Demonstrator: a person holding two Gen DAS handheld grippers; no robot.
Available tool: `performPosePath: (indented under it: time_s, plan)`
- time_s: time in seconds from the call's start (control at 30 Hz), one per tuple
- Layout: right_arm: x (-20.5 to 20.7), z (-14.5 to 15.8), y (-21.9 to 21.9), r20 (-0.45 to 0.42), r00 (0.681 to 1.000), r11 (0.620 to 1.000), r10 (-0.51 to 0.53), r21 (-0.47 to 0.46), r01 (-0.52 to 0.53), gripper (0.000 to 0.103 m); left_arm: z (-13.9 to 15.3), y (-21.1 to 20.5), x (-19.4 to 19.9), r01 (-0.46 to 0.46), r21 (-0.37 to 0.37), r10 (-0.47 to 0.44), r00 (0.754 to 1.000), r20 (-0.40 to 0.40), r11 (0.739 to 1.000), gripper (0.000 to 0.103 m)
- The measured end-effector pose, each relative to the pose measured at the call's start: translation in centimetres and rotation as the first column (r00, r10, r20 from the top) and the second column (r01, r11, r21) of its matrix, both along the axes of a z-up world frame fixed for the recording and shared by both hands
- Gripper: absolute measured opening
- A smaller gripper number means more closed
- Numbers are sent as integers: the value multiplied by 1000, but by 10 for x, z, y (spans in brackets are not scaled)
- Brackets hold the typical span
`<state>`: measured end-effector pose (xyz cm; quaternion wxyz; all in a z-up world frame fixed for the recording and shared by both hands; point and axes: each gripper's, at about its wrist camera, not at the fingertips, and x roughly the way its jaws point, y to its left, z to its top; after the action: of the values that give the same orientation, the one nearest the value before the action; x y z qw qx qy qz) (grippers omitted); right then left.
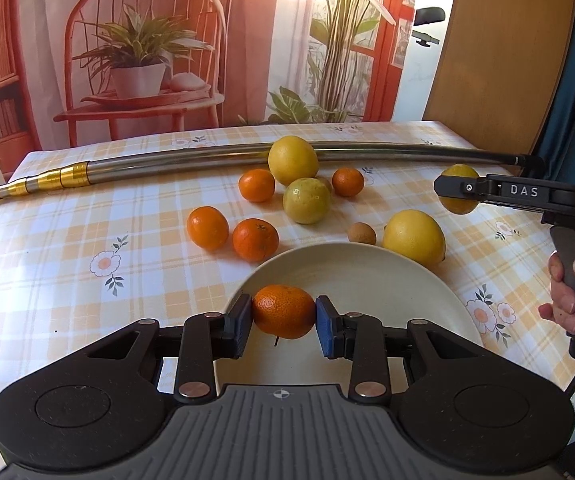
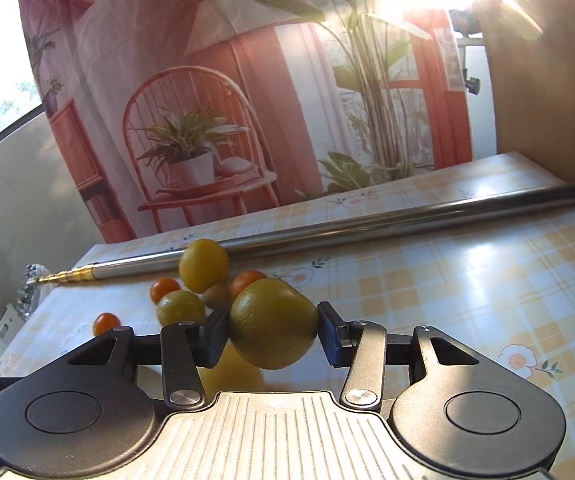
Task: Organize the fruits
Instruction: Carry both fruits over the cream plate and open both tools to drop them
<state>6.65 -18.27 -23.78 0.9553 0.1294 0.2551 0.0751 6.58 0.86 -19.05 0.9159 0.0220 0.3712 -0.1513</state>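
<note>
Tongs, left [image 1: 283, 314]: closed on a mandarin [image 1: 283, 311], held between the blue pads over the near part of a cream plate [image 1: 387, 280]; whether the fruit touches the plate cannot be told.
Tongs, right [image 2: 273, 330]: clamped on a yellow-green lemon [image 2: 273, 322], raised off the desk [image 2: 467, 280]; a hand [image 1: 565, 296] grips the handle at the right edge.
Loose fruit beyond the plate: a large lemon [image 1: 414, 237] just beside the rim, a small brown fruit [image 1: 362, 234] next to it, two mandarins [image 1: 231, 231] side by side to the left.
Farther cluster: a greenish citrus [image 1: 306, 200], a big yellow citrus [image 1: 292, 161], two more mandarins [image 1: 256, 185] flanking them.
Metal telescopic pole [image 1: 207, 164]: lies across the far desk.
Printed backdrop [image 1: 147, 48]: chair and potted plant.
</note>
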Motion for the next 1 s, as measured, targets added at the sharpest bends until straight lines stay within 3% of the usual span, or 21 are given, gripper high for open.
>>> performPosePath:
  time_s: [0.23, 0.5, 1.0]
  plan:
    - [-21, 3, 46, -85, 987, 989, 138, -41, -142, 43, -5, 6, -4, -8, -9, 8, 1000, -27, 1000, 36]
    - [-46, -8, 83, -161, 964, 967, 211, -108, -230, 43, -12, 9, -9, -13, 10, 13, 998, -59, 1000, 36]
    - [-52, -17, 97, -213, 954, 949, 213, -189, -254, 43, -19, 4, -15, 11, 41, -7, 996, -84, 999, 36]
